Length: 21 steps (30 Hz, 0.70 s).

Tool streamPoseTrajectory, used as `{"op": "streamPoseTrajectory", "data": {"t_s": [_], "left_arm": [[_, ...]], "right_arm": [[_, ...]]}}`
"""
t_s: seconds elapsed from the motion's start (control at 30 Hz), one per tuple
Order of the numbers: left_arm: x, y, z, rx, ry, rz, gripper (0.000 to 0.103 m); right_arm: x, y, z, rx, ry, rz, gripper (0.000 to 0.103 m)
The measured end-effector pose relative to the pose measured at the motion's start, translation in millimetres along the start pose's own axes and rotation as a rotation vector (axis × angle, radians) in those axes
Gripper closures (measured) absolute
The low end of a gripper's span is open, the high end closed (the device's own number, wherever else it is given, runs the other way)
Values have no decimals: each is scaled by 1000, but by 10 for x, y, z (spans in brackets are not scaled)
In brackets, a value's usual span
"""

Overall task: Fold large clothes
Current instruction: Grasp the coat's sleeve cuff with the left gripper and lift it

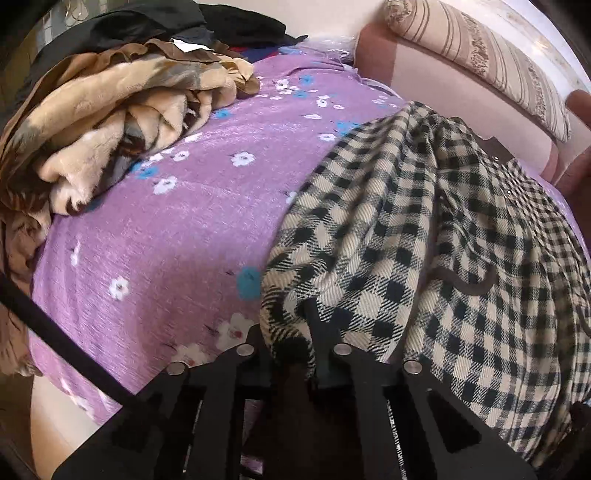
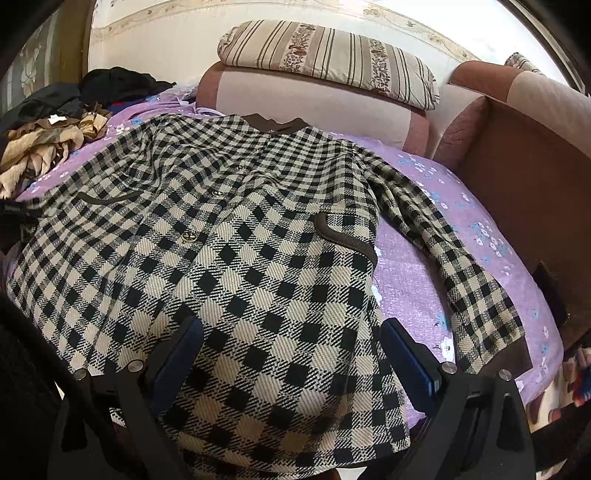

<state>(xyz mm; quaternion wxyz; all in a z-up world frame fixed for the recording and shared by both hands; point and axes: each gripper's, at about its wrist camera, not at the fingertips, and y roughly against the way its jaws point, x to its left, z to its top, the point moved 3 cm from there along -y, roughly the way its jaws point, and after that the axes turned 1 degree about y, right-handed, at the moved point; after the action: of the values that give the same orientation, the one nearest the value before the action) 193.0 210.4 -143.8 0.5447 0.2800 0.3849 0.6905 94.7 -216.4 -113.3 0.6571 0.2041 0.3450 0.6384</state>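
Note:
A black-and-cream checked jacket (image 2: 258, 221) with brown trim lies spread front-up on a purple floral bedspread (image 2: 406, 266). Its right sleeve (image 2: 461, 258) stretches out to the side. My right gripper (image 2: 295, 350) hovers over the jacket's lower hem with its blue-padded fingers (image 2: 184, 343) wide apart, the cloth lying beneath them. In the left wrist view the jacket (image 1: 406, 221) is bunched into folds, and my left gripper (image 1: 291, 336) is shut on its left edge, which rises from the bedspread (image 1: 166, 240).
A heap of beige and brown clothes (image 1: 110, 122) with dark garments (image 1: 184, 22) behind it sits at the far left of the bed. A striped pillow (image 2: 325, 55) rests on a pink-brown cushion at the back. A brown armrest (image 2: 517, 166) bounds the right.

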Motion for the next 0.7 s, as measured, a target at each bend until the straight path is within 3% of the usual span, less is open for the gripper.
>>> {"op": "streamPoseTrajectory", "data": {"t_s": [0.07, 0.17, 0.3, 0.4, 0.5, 0.57, 0.7], "left_arm": [[136, 82, 167, -63, -15, 130, 95], [473, 152, 431, -101, 10, 262, 94], [725, 192, 607, -110, 55, 366, 88], [703, 304, 545, -134, 72, 330, 84], [563, 459, 419, -179, 39, 308, 70], [449, 580, 326, -210, 18, 285, 55], [234, 767, 183, -224, 15, 181, 51]], "right_arm": [[-3, 4, 2, -2, 4, -6, 4], [-3, -15, 10, 2, 3, -5, 4], [22, -83, 11, 29, -5, 23, 4], [-54, -83, 57, 30, -14, 46, 6], [-421, 30, 198, -15, -71, 29, 6], [-854, 100, 319, -38, -143, -8, 6], [-1792, 34, 428, 26, -292, -84, 5]]}}
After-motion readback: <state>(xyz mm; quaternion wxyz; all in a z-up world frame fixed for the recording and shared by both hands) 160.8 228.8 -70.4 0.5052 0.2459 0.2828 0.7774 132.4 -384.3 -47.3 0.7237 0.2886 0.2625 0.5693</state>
